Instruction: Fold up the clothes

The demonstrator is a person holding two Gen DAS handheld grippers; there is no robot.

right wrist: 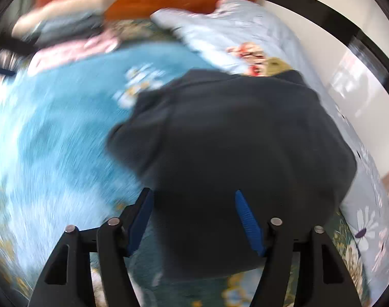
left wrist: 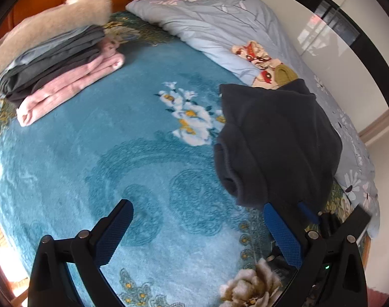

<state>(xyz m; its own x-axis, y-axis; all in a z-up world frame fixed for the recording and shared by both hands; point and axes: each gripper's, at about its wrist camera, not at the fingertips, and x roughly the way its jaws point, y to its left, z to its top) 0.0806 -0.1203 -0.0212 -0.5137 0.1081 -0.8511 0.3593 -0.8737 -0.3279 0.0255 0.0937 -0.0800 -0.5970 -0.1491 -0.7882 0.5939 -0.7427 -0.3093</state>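
A pile of folded clothes (left wrist: 58, 61) sits at the far side of the bed (left wrist: 92, 153). The dark sweater (left wrist: 273, 138) looks folded, though the right view is blurry. The left gripper (left wrist: 198, 227) and right gripper (right wrist: 193, 220) are both wide, holding nothing.

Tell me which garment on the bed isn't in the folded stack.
The dark navy fleece garment, lying alone near the quilt. The beige, grey and pink pieces sit together in the folded stack by the headboard.
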